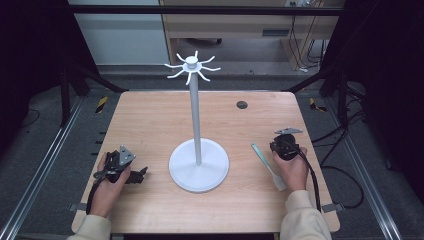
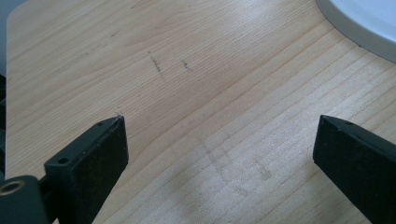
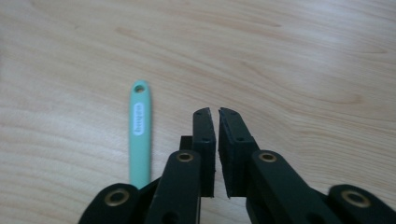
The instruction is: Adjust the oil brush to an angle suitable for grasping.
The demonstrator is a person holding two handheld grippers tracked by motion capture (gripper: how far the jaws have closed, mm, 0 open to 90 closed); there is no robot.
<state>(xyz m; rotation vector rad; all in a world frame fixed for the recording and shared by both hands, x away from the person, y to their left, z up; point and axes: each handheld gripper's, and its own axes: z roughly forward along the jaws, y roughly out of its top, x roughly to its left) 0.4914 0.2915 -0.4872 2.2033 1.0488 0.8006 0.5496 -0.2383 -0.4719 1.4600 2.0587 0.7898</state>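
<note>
Two grippers sit low on my table [image 1: 150, 107], one toward each near corner. My left gripper [image 2: 219, 140] rests by the near left corner with its jaws spread wide over bare wood, nothing between them; in its own view the right jaw is cut off by the frame edge, and just a curved slice of the white stand base [image 2: 369, 23] shows in the upper right corner. From the high view the left gripper [image 1: 137, 175] is mostly covered by the left hand [image 1: 107, 187], so I cannot make out its jaws there. My right gripper [image 3: 217, 114] has its jaws nearly together with a thin slit between them, clamping nothing, hovering near the right edge. The green-handled spatula [image 3: 140, 135] lies flat on the wood just beside that gripper, on its left in the right gripper view, where its lower end is hidden behind the gripper body and the print on the handle is too small to read. From above, the spatula [image 1: 265, 162] lies between the stand base [image 1: 199, 172] and the right hand [image 1: 292, 170], its pale head partly tucked under that hand.
</note>
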